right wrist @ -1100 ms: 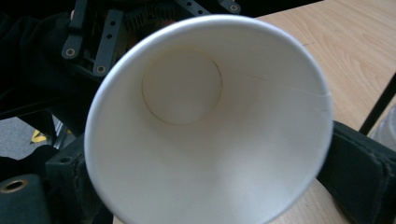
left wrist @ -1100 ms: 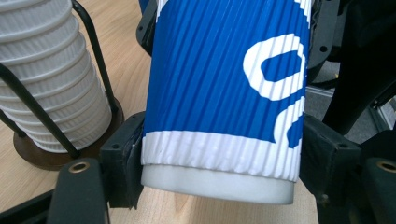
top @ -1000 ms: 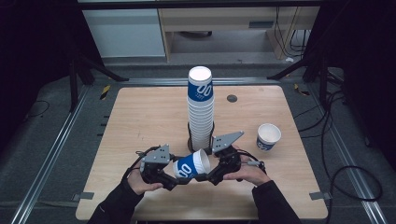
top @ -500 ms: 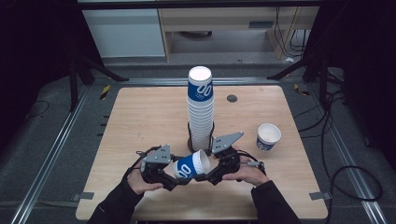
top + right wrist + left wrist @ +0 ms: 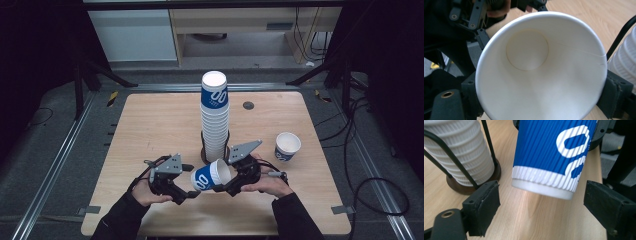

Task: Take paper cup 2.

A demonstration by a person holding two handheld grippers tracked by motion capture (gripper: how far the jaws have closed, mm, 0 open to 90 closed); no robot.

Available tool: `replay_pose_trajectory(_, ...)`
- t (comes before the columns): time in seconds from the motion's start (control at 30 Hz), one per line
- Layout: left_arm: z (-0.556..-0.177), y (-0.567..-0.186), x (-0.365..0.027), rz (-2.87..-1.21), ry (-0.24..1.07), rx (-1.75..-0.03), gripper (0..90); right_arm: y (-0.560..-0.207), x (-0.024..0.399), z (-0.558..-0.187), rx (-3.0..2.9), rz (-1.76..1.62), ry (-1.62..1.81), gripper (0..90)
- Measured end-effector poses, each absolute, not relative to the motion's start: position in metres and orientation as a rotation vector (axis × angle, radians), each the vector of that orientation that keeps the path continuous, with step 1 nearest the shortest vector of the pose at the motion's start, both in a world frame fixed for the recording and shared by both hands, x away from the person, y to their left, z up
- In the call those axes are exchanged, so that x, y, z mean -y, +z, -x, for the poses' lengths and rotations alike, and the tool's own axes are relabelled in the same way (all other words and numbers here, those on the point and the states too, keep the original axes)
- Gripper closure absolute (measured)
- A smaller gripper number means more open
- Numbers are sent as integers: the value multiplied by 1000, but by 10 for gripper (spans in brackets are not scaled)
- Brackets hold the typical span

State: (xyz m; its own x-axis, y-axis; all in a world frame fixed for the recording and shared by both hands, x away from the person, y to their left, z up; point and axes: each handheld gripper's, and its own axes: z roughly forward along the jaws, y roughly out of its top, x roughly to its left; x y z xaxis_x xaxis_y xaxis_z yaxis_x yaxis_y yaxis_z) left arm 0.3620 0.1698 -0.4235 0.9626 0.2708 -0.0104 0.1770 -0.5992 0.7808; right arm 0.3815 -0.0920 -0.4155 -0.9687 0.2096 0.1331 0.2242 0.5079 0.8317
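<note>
A blue-and-white ribbed paper cup (image 5: pixel 206 177) lies on its side in the air above the table's front part. My right gripper (image 5: pixel 231 181) is shut on the cup's rim; its jaws have just been closing. In the right gripper view the cup's white inside (image 5: pixel 536 62) faces me, with my right gripper (image 5: pixel 542 96) pressing the rim out of round. My left gripper (image 5: pixel 192 186) is open; its jaws have just been opening. In the left gripper view the cup (image 5: pixel 549 152) has its base between the jaws of my left gripper (image 5: pixel 546 203), and the pads (image 5: pixel 485 201) stand clear of it.
A tall stack of cups (image 5: pixel 215 120) stands in a black wire holder (image 5: pixel 461 186) on a round wooden base, just behind both hands. A single upright cup (image 5: pixel 287 146) sits at the right on the wooden table (image 5: pixel 150 125). A small dark disc (image 5: pixel 248 105) lies at the back.
Both hands and the cup have kept their place. The left gripper's jaws look wider apart at the cup's base than before.
</note>
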Motion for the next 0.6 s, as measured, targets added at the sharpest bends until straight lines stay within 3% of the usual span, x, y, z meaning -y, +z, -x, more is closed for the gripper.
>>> replay_pose_trajectory(0.37, -359, -438, -152, -2366, 130, -271, 127, -427, 71, -379, 2804, 374, -1342, 146)
replay_pose_trajectory(0.6, -359, -441, -148, -2396, 130, -264, 183, -427, 64, -377, 2792, 350, -1349, 146)
